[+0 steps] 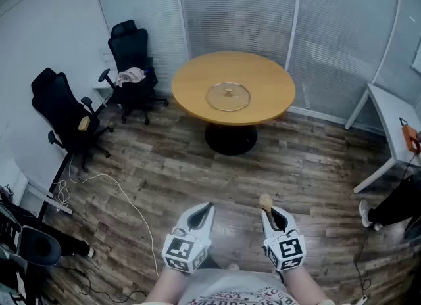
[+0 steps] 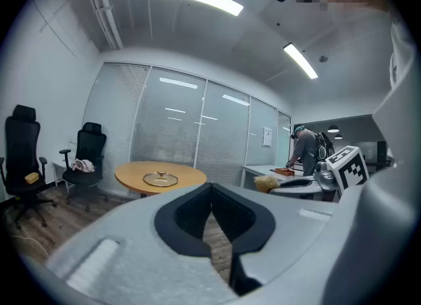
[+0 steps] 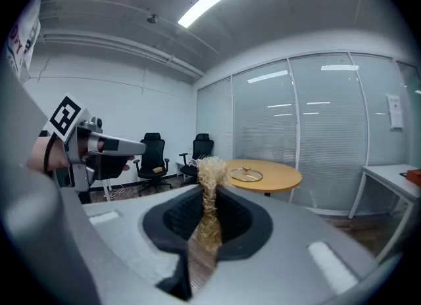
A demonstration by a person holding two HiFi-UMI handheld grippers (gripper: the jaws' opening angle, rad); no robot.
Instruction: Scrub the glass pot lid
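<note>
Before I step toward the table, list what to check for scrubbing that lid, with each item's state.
1. Grip on the scrubber: ok, the right gripper has its jaws shut on it.
2. Free left gripper to steady things: ok, jaws together, nothing between.
3. Position of the glass lid: ok, knob up on the round table.
4. Lid within reach: not ok, far across the floor.
5. Straight path free of the white cable: ok, it lies to the left.
6. Dirt on the lid: cannot tell.

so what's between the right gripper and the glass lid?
In the head view, only bare wood floor and the round table's near edge lie between the right gripper, shut on a fibre scrubber, and the glass lid.
</note>
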